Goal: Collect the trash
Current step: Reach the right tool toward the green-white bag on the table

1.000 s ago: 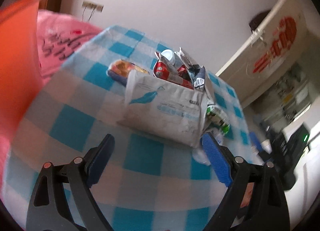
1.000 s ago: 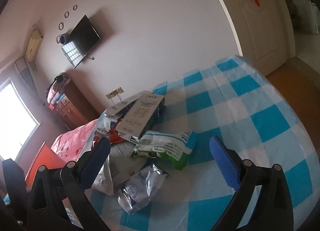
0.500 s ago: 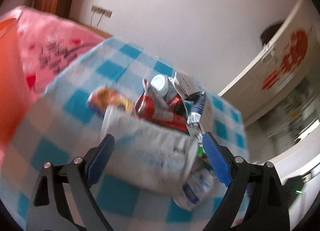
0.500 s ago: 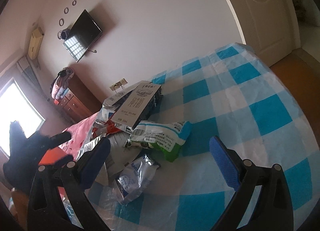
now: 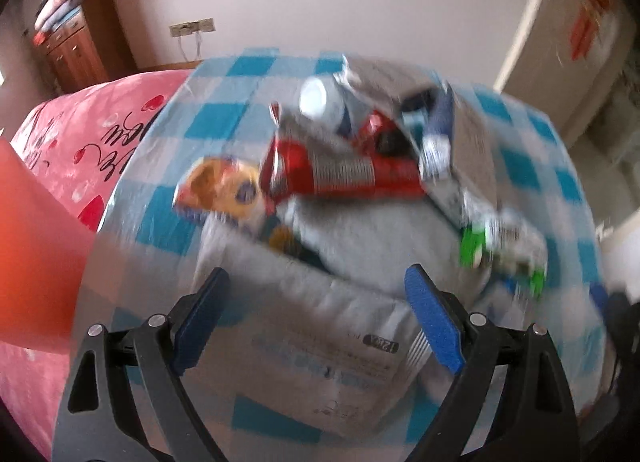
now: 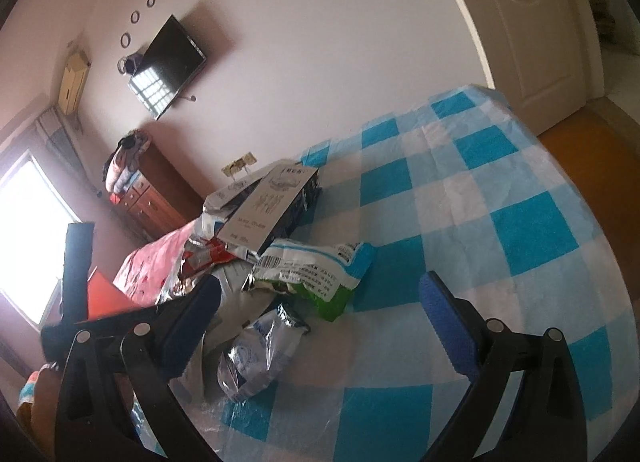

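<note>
Left claw: jaws wide apart, nothing between the pads; angled down over the near wall of the white bag, probably lining up on its rim. View blurred.
Right claw: jaws also wide apart and empty, hanging over the cloth beside the loose litter, likely waiting its turn.
Trash in bag: red wrapper, orange packet and a white cap stick out of the top; bag looks near full.
Trash left out: green-white pouch and clear blue packet lie on the cloth, just beside the bag.
Box: leans on the heap, tilted.
Orange bin: at the table's edge, likely the destination.
</note>
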Demonstrator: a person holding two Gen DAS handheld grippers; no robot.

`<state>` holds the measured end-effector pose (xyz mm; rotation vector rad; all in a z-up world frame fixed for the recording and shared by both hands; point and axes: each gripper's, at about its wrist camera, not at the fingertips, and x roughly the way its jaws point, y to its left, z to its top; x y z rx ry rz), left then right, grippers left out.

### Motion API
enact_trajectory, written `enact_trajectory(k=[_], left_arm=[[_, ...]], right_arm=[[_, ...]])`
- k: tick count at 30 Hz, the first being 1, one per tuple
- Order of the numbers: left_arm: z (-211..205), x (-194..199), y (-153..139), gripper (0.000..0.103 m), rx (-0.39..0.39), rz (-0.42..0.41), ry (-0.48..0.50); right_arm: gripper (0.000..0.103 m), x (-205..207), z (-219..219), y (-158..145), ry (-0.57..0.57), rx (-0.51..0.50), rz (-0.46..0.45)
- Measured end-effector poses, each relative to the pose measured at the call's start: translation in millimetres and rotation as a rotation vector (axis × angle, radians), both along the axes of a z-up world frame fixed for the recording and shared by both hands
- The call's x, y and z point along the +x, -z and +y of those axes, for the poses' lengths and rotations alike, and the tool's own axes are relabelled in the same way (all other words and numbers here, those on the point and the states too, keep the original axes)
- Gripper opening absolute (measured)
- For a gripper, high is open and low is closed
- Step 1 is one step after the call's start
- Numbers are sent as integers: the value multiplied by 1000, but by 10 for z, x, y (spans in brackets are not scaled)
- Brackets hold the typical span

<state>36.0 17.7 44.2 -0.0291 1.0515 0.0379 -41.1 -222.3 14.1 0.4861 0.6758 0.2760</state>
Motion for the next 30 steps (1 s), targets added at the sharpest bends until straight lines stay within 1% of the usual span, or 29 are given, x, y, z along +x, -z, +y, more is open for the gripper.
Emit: enact_trajectory(k=[3, 5, 8, 10, 12, 13, 14, 18, 20, 24, 27, 30], left_arm=[[-11, -206, 25, 90, 49, 25, 55], [20, -327, 5, 90, 59, 33, 77], [102, -504, -82, 90, 79, 24, 76], [153, -594, -129, 90, 77, 24, 63], [237, -676, -168, 90, 47, 22, 19], [275, -698, -181, 90, 18, 16, -4], [304, -721, -186, 90, -23, 14, -27], [355, -711, -90, 90, -178, 46, -111], [342, -668, -23, 90, -203, 53, -147], [275, -578, 83, 90, -198, 63, -184], [231, -490, 139, 90, -149, 61, -205], [225, -413, 181, 90, -124, 66, -235]], right_arm=[[98, 40, 49, 44, -24, -10, 23], [98, 69, 72, 70, -37, -17, 39], [98, 106, 93, 84, -48, -33, 48], [98, 133, 107, 81, -50, -47, 52], [98, 174, 128, 67, -60, -61, 51], [98, 201, 143, 53, -62, -76, 47], [98, 232, 155, 45, -61, -94, 45], [98, 363, 213, 53, -72, -152, 50], [98, 424, 235, 82, -81, -171, 57], [98, 518, 273, 143, -102, -191, 75], [98, 554, 316, 163, -125, -210, 82], [98, 563, 353, 161, -143, -227, 78]])
